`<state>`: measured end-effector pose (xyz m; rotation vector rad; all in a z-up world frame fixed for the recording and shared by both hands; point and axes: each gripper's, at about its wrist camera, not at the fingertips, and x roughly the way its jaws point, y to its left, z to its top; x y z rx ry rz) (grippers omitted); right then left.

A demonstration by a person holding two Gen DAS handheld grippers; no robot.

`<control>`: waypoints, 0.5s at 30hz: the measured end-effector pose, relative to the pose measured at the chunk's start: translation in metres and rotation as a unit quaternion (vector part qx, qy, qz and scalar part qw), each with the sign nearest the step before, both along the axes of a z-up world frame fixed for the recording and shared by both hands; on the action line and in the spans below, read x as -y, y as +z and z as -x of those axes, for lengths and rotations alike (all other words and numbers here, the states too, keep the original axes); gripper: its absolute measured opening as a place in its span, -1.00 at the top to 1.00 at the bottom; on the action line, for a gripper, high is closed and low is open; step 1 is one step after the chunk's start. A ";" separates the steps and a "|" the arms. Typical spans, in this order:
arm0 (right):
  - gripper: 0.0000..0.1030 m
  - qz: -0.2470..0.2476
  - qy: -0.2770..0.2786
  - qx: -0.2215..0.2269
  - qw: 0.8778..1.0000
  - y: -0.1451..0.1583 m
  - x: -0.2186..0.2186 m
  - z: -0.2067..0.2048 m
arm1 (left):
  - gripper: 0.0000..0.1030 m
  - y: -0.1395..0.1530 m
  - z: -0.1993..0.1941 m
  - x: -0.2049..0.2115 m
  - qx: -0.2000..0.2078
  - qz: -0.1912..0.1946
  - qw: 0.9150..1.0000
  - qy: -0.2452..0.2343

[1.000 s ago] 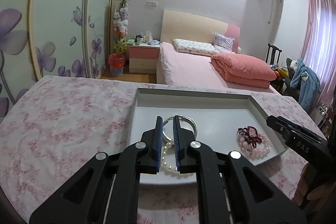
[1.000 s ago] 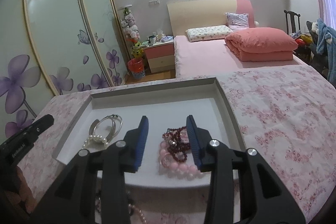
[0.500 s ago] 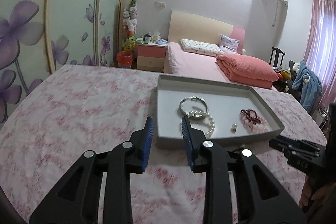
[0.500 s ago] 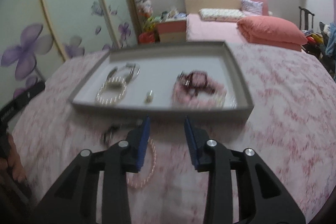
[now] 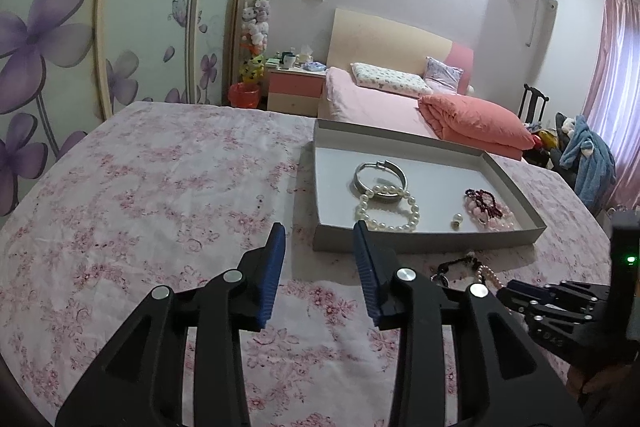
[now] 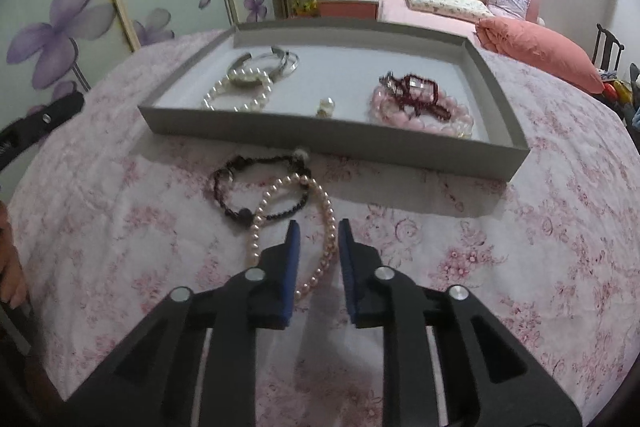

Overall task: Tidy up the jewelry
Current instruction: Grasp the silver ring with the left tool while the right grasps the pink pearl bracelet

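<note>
Right wrist view: the right tool (image 6: pixel 316 231) sits low in the centre of the frame with its blue pads apart, holding nothing, its tips over the near loop of a pink pearl necklace (image 6: pixel 320 211) that lies on the counter (image 6: pixel 520 267), covered in a pink floral cloth. A dark beaded bracelet (image 6: pixel 240 187) overlaps the necklace just above and to the left, close to the front wall of the grey tray (image 6: pixel 320 137), which spans the upper middle of the frame. Inside the tray, a white pearl bracelet (image 6: pixel 240 95) and a silver bangle (image 6: pixel 276 63) lie at the left, a small pearl piece (image 6: pixel 326 105) near the middle, and a pink bead bracelet (image 6: pixel 420 115) tangled with dark red beads at the right.

Left wrist view: the left tool (image 5: pixel 320 231) is at lower centre, pads wide apart and empty, above the cloth just before the tray's (image 5: pixel 400 241) left front corner. The right tool's black body shows at the lower right edge.
</note>
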<state>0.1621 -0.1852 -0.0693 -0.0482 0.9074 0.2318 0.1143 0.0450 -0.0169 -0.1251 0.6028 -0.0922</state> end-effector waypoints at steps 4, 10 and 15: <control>0.86 0.012 -0.008 0.003 1.000 0.001 0.005 0.000 | 0.28 -0.003 -0.002 0.006 -0.005 -0.003 1.000 -0.011; 0.87 0.013 -0.063 0.004 0.998 0.002 0.035 -0.008 | 0.28 -0.009 -0.005 0.021 -0.019 -0.005 0.999 -0.041; 0.87 0.024 -0.116 0.006 0.993 0.000 0.061 -0.015 | 0.28 -0.015 -0.008 0.045 -0.036 -0.013 0.996 -0.084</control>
